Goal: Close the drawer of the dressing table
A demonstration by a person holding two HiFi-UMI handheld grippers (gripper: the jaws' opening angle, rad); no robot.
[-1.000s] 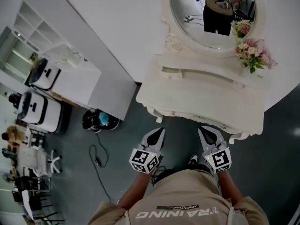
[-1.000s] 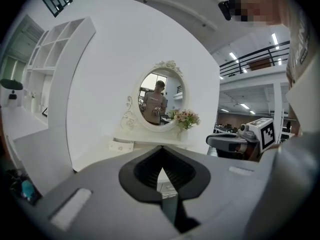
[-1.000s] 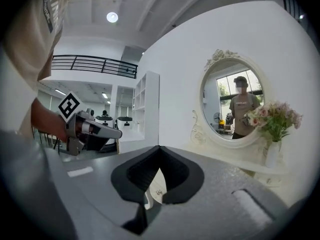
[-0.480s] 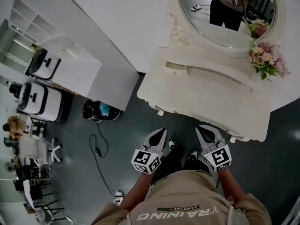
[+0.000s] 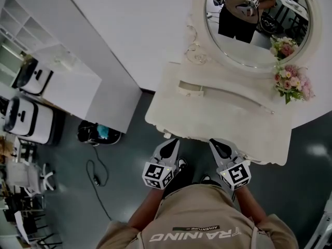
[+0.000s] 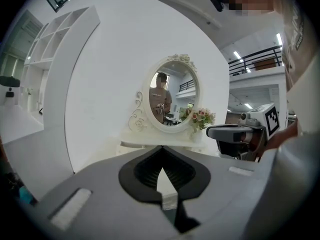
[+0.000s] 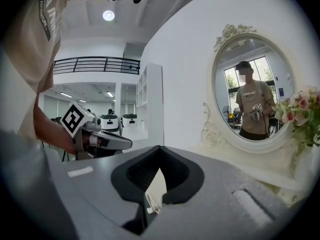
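The cream dressing table (image 5: 223, 113) stands against the white wall, under an oval mirror (image 5: 254, 25). Seen from above, its top hides the drawer front, so I cannot tell how far the drawer stands out. My left gripper (image 5: 172, 142) and right gripper (image 5: 213, 142) are side by side at the table's front edge, each with its jaws shut on nothing. In the left gripper view the left gripper (image 6: 161, 150) points at the table (image 6: 165, 143), with the right gripper (image 6: 235, 132) beside it. The right gripper (image 7: 159, 150) faces the table's side, and the left gripper (image 7: 102, 140) shows at its left.
Pink flowers (image 5: 291, 82) stand at the table's right end. A white shelf unit (image 5: 62, 71) and white machines (image 5: 26, 118) fill the left. On the grey floor lie a dark bin (image 5: 96, 133) and a cable (image 5: 96, 175). The person's shoes (image 5: 181, 165) are right below the table.
The person has stepped closer to the table. Both gripper tips, which were short of its front edge, now reach it. Both stay shut.
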